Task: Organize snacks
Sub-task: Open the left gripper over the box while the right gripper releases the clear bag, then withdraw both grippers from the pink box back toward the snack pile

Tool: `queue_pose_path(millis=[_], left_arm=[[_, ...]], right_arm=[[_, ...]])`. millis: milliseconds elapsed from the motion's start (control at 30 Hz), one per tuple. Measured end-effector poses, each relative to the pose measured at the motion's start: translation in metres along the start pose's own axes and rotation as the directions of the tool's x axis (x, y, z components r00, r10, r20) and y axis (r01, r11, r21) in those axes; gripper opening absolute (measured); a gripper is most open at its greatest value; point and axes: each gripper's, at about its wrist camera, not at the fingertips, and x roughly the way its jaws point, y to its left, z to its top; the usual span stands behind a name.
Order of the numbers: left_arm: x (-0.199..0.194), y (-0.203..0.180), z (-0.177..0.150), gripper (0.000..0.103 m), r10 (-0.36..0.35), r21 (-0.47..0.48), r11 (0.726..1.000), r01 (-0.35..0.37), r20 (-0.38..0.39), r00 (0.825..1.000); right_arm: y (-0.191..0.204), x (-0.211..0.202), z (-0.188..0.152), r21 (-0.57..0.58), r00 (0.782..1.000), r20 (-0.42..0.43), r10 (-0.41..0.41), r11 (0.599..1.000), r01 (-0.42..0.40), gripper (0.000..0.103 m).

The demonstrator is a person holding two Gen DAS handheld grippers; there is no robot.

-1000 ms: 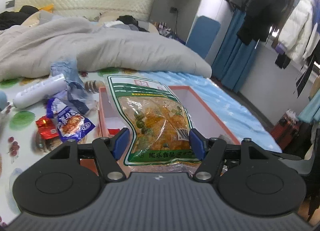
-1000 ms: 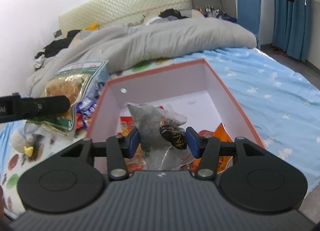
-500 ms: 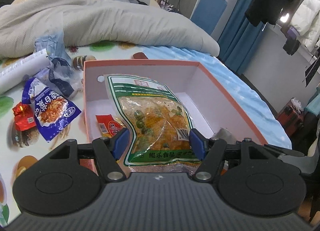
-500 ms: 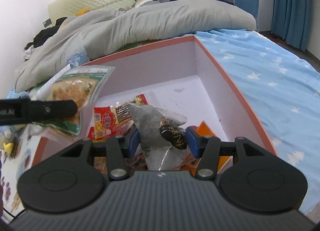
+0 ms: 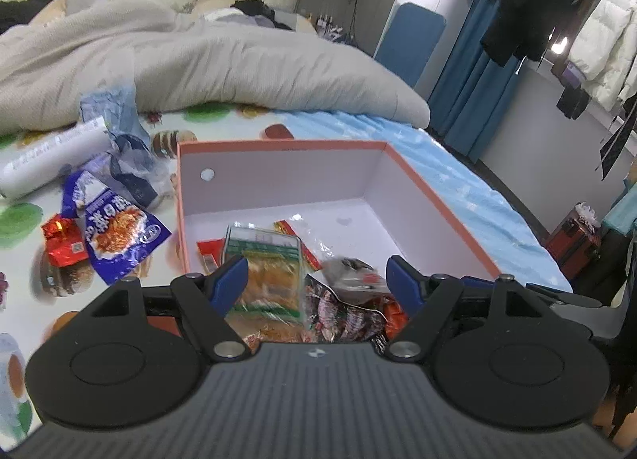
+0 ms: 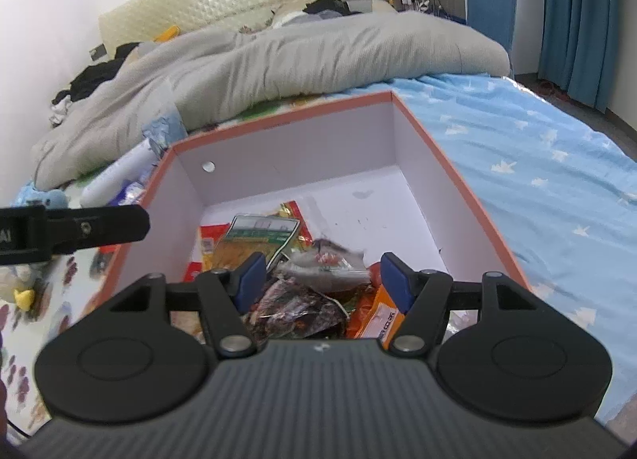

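Observation:
An orange-rimmed white box (image 5: 278, 146) (image 6: 278, 116) lies on the bed with several snack packets in it. The green-topped bag of yellow snack (image 5: 266, 268) (image 6: 254, 238) lies in the box, free of my fingers. A grey clear packet (image 5: 350, 270) (image 6: 322, 264) lies beside it among dark and orange packets. My left gripper (image 5: 316, 280) is open above the box's near end. My right gripper (image 6: 322, 274) is open above the pile. The left gripper's arm shows in the right wrist view (image 6: 71, 228).
Left of the box lie a blue noodle packet (image 5: 115, 228), a red wrapped snack (image 5: 63, 240), a crumpled blue-clear bag (image 5: 127, 148) and a white tube (image 5: 51, 156). A grey duvet (image 5: 199, 73) lies behind. The blue star sheet (image 6: 537, 164) runs right.
Both grippers have opened. The green-topped bag has dropped from the left gripper into the box, and the grey clear packet has dropped from the right gripper onto the pile.

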Motion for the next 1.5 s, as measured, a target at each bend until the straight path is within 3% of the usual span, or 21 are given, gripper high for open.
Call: queue_pose_path(millis=[700,1133,1500], left_arm=[[-0.178,-0.015,-0.048,0.080,0.077,-0.001,0.997,-0.077,0.140,0.987],[-0.279,0.009,-0.100,0.080,0.188,-0.102,0.980,-0.171,0.184,0.965],[-0.324,0.038,-0.142,0.080,0.260,-0.199,0.954,-0.224,0.174,0.950]], right_arm=[[0.050,-0.129,-0.026,-0.048,0.989,0.126,0.082,0.996,-0.077,0.066],[0.100,-0.179,-0.050,-0.125,0.972,0.117,0.203,0.974,-0.188,0.066],[0.139,-0.205,-0.079,-0.194,0.950,0.082,0.301,0.940,-0.281,0.066]])
